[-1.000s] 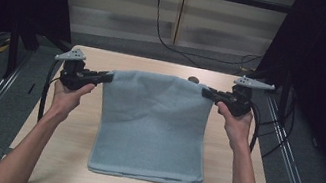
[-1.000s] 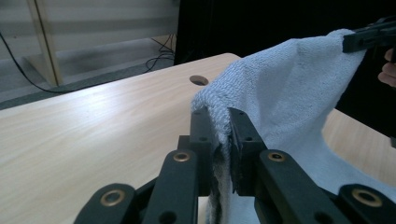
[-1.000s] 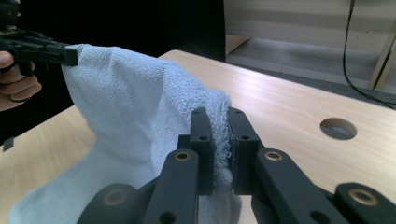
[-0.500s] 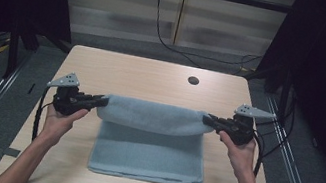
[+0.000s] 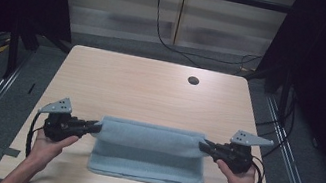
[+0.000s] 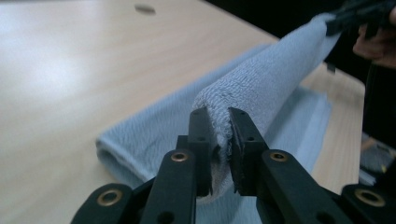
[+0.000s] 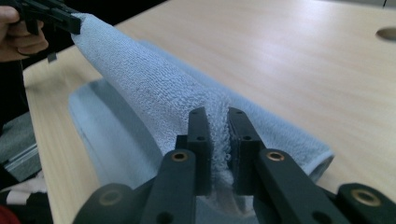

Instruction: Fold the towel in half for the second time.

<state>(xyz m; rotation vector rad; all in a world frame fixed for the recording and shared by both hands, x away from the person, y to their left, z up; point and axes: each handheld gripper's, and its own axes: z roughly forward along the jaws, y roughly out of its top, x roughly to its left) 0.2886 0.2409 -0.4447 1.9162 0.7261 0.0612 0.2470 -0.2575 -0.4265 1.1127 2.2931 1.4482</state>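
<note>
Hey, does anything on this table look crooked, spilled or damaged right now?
Nothing stands out. The blue towel is mid-fold, its lifted edge held level between the left tool and right tool, on a bare table.

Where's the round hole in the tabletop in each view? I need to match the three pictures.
High view: round hole far right of centre on the table, beyond the blue towel.
Left gripper view: top edge, left of centre.
Right gripper view: upper right edge, cut off.
Shared landmark: the towel, stretched between both grippers.
</note>
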